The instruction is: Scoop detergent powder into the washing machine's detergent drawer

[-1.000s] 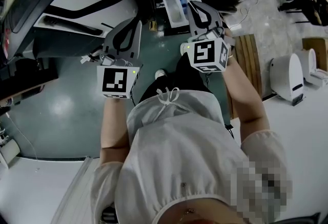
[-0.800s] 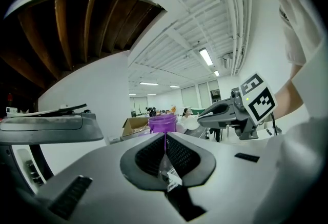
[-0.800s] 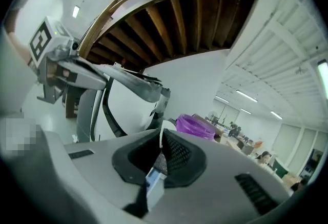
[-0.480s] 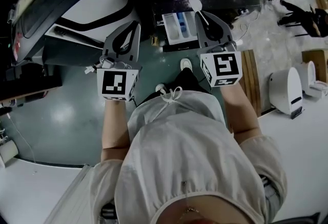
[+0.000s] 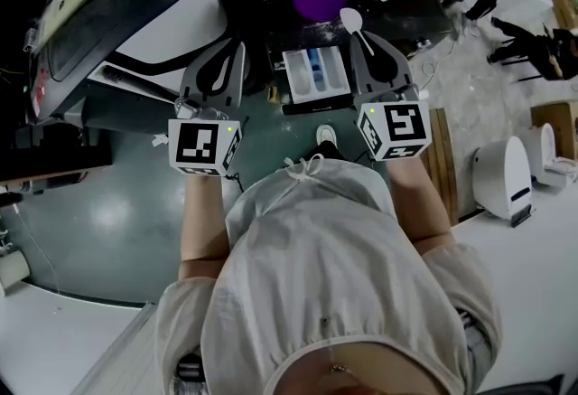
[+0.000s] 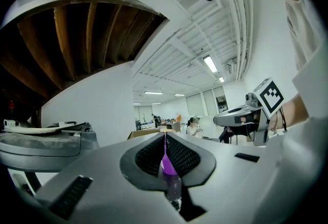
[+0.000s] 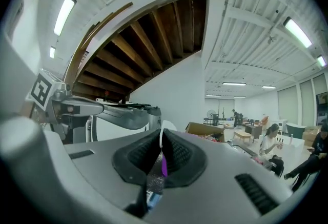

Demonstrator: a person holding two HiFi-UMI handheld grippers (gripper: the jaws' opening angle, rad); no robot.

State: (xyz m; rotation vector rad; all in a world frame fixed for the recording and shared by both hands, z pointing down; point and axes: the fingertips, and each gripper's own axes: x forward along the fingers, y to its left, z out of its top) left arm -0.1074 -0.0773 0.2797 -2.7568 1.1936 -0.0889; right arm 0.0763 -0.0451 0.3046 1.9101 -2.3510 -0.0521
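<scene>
My left tongs [image 5: 237, 48] closed, empty. My right tongs [image 5: 368, 42] clamped on handle of white spoon [image 5: 350, 19]. Drawer [image 5: 300, 77] between them; purple powder bowl [image 5: 319, 4] just ahead.

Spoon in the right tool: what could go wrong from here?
1. The right tool pinches the spoon only by the end of its thin handle, so it might twist or slip and drop any powder.
2. The drawer has narrow compartments, so powder could easily miss them and fall past it.
</scene>
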